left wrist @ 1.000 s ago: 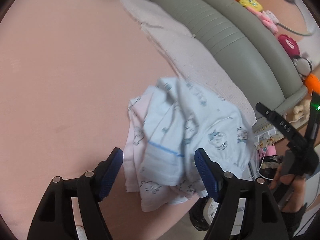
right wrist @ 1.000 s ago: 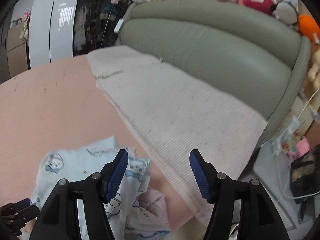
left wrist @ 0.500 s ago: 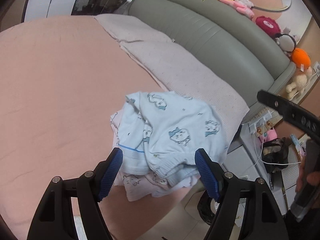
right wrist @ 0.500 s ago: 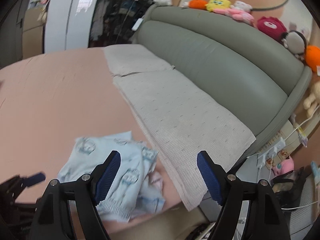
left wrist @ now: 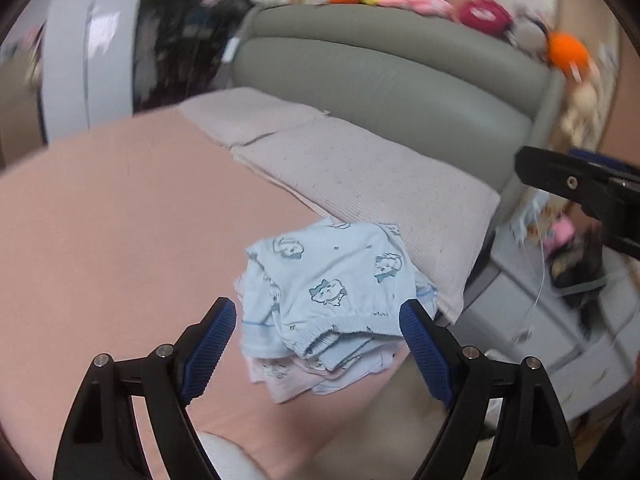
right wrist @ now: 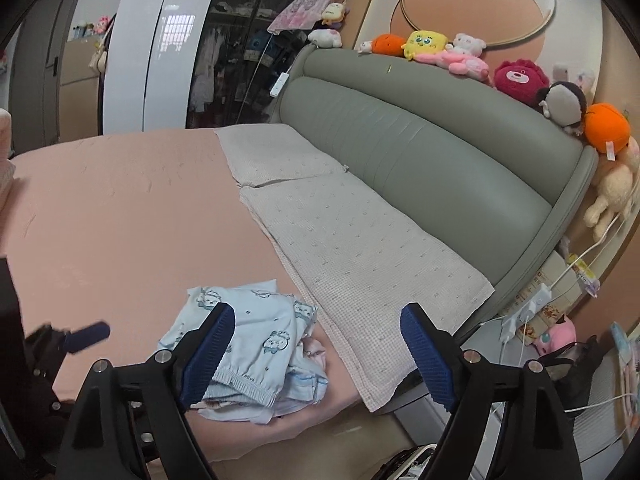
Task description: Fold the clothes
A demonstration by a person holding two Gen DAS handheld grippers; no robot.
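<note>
A small stack of light blue clothes [left wrist: 332, 280] with cartoon prints lies near the corner of the pink bed [left wrist: 120, 240], over a pale pink garment. My left gripper [left wrist: 316, 320] hovers above and short of the stack. Its jaws are opening and nothing is pressed between the blue pads. In the right wrist view the same stack [right wrist: 256, 344] sits low and to the left. My right gripper [right wrist: 316, 320] hangs over the bed's corner, its jaws also opening with nothing held. Each gripper shows in the other's view: the left gripper [right wrist: 86, 334] and the right gripper [left wrist: 576, 184].
Two grey-white pillows [right wrist: 352, 248] lie along a grey-green padded headboard [right wrist: 420, 140] topped with plush toys [right wrist: 440, 52]. A bedside cabinet [left wrist: 560, 320] with cables and a dark bag stands right of the bed. A glass-fronted wardrobe [right wrist: 232, 48] is at the back.
Both grippers have risen and drawn back from the clothes stack, which now looks smaller and farther off. Both pairs of jaws stand wider. The left view has rolled more level.
</note>
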